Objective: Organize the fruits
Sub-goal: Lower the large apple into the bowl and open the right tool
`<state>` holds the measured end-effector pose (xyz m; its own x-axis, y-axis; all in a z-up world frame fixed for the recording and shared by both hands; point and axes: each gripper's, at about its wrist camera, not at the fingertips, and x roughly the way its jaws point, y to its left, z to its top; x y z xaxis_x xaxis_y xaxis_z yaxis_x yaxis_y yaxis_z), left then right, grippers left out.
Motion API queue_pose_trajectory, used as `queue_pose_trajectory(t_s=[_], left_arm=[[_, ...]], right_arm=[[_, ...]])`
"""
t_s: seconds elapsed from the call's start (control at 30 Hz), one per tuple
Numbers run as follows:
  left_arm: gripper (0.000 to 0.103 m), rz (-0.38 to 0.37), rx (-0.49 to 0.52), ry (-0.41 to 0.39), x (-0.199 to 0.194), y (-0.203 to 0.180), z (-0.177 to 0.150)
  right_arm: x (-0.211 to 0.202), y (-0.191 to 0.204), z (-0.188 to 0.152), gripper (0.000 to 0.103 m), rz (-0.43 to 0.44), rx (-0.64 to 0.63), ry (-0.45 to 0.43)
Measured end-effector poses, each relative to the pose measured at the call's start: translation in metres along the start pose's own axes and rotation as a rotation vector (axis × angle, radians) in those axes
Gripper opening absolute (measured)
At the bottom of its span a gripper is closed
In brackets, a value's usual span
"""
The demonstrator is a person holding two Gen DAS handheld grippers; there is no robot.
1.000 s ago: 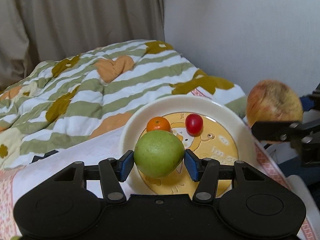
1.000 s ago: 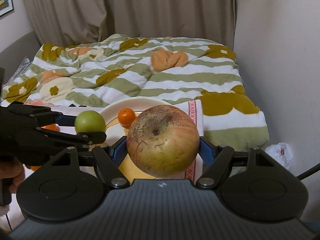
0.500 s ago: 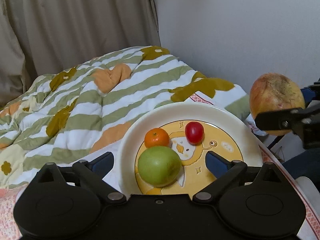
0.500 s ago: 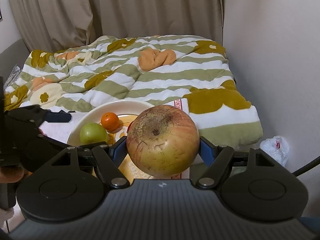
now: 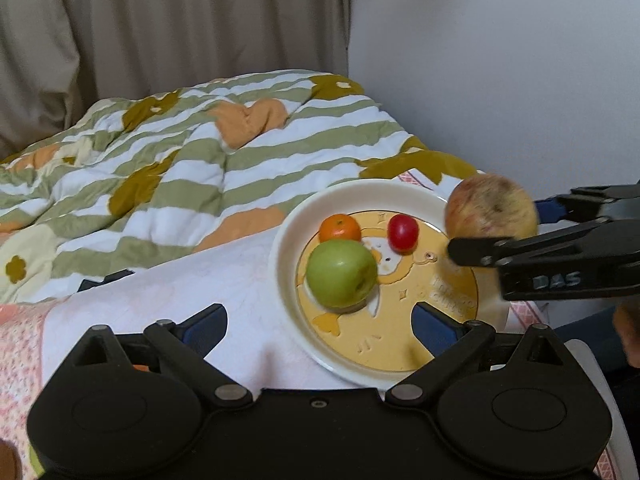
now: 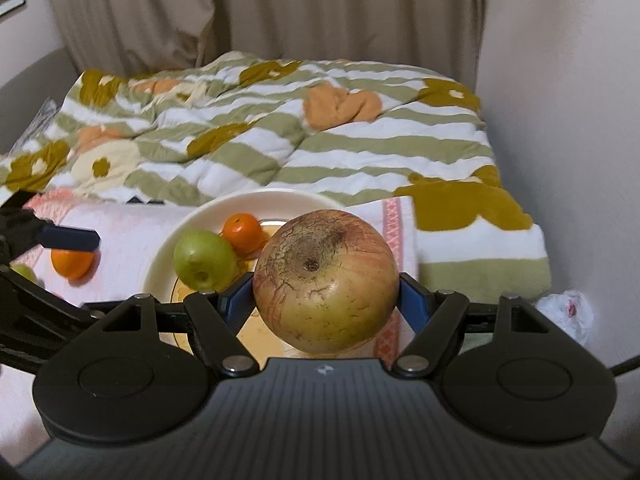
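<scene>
A cream plate (image 5: 288, 264) with a yellow cartoon centre holds a green apple (image 5: 341, 273), a small orange (image 5: 339, 228) and a red cherry tomato (image 5: 403, 233). My left gripper (image 5: 318, 322) is open and empty, drawn back at the plate's near-left rim. My right gripper (image 6: 326, 300) is shut on a large red-yellow apple (image 6: 326, 280) and holds it above the plate's right side; this apple also shows in the left wrist view (image 5: 491, 212). The plate (image 6: 168, 252), green apple (image 6: 204, 260) and orange (image 6: 243, 233) show in the right wrist view.
A second orange (image 6: 72, 264) and part of a green fruit (image 6: 22, 272) lie on the white-pink cloth (image 5: 180, 288) left of the plate. A striped floral quilt (image 5: 180, 160) lies behind. A wall (image 5: 500, 60) stands at the right.
My left gripper opened, left the green apple on the plate, then drew back and to the left. My right gripper carried the large apple in over the plate's right side.
</scene>
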<state>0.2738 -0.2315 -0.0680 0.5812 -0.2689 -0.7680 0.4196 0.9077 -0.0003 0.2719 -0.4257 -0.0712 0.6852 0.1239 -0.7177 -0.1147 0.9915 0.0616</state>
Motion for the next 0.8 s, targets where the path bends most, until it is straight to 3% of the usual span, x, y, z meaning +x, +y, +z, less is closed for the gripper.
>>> queue_pose_trajectory(t_s=[0.33, 0.57, 0.6, 0.67, 0.8], left_arm=[[0.101, 0.019, -0.029, 0.025, -0.008, 0.004, -0.014], [0.101, 0.055, -0.047, 0.023, -0.014, 0.008, -0.018], [0.101, 0.055, -0.049, 0.023, -0.016, 0.008, -0.019], [0.101, 0.062, -0.046, 0.023, -0.019, 0.008, -0.020], [0.101, 0.081, -0.029, 0.012, -0.031, 0.004, -0.025]], right_arm=[[0.036, 0.008, -0.009, 0.089, 0.020, -0.083, 0.008], [0.040, 0.006, -0.011, 0.090, 0.041, -0.074, -0.006], [0.041, 0.005, -0.013, 0.091, 0.044, -0.066, 0.003], [0.033, 0.001, -0.014, 0.103, 0.047, -0.048, -0.023], [0.015, -0.002, -0.013, 0.103, 0.029, -0.023, -0.076]])
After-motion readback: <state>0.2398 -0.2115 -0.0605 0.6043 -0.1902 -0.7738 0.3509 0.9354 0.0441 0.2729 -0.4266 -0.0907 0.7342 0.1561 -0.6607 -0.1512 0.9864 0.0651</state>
